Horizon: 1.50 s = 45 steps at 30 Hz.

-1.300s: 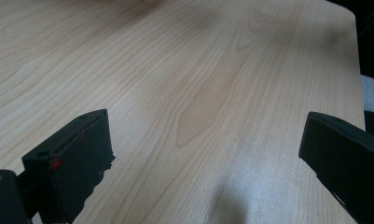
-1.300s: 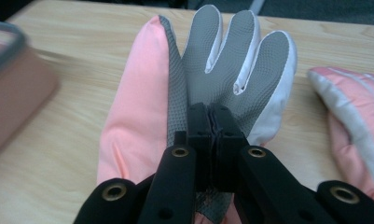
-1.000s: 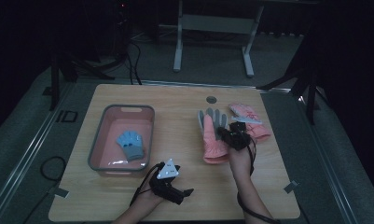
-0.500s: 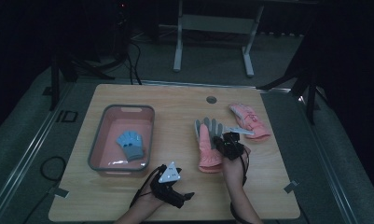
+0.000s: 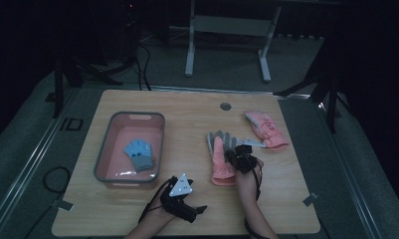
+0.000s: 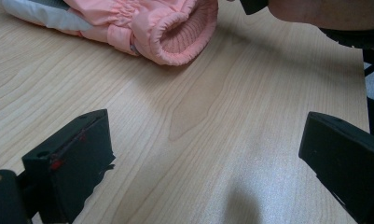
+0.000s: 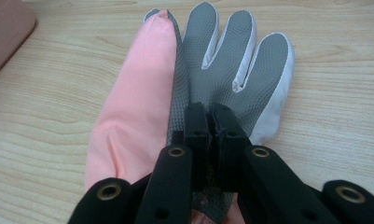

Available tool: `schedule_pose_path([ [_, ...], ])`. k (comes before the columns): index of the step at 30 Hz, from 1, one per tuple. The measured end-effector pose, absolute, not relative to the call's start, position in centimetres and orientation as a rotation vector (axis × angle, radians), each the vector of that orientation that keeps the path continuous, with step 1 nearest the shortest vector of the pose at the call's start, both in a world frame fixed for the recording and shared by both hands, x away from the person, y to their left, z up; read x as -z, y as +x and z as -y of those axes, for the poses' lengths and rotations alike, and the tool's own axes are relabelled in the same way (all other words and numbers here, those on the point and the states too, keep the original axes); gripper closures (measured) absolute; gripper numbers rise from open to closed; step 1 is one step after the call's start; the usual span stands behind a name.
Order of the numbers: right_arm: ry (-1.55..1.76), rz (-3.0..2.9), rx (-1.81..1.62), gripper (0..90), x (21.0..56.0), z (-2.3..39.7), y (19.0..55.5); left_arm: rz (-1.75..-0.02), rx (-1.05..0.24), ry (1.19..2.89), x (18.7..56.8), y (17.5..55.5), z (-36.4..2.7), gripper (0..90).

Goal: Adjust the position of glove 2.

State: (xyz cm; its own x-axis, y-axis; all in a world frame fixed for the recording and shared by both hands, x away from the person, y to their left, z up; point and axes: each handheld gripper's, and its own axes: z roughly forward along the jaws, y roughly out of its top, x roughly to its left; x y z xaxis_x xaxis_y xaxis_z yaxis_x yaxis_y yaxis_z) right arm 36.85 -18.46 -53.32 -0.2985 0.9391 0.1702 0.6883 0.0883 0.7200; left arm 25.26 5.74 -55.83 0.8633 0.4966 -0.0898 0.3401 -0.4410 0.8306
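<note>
Right now the right gripper's [image 7: 211,122] fingers pinch the pink glove's [image 7: 128,107] grey palm.

The wooden bench [image 5: 187,114] carries a grey tub [image 5: 103,154] at nine o'clock, a pink-and-grey glove [image 5: 220,157] at centre, another pink glove [image 5: 266,128] toward two o'clock.

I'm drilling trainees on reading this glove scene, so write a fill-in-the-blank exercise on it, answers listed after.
1. The blue glove lies inside the ____.
2. The right gripper has its jaws pinched on the grey ____ side of the pink glove.
3. The left gripper has its jaws ____ above the bare table.
4. The second pink glove lies near the table's far ____ corner.

Answers: tray; palm; open; right
</note>
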Motion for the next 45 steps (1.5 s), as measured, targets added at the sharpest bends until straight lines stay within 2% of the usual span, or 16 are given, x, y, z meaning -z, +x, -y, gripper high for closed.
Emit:
schedule_pose_path([
  [7,1.483,-2.100,-1.039,70.5,51.2,19.3,36.6,-0.605,-0.204,2.075,56.0,25.3,-5.7,2.9],
  [27,1.249,-2.156,-1.057,66.2,47.2,30.3,40.2,-0.622,-0.202,2.065,56.1,25.2,-5.8,2.9],
  [31,1.254,-2.155,-1.032,65.0,46.9,31.6,41.2,-0.624,-0.200,2.063,56.1,25.2,-5.9,2.9],
  [38,1.291,-2.146,-1.031,56.6,46.8,33.3,44.0,-0.628,-0.193,2.057,56.1,25.1,-6.0,2.9],
  [45,1.348,-2.153,-1.035,53.7,47.2,34.5,47.5,-0.628,-0.191,2.059,56.1,25.1,-6.0,2.9],
])
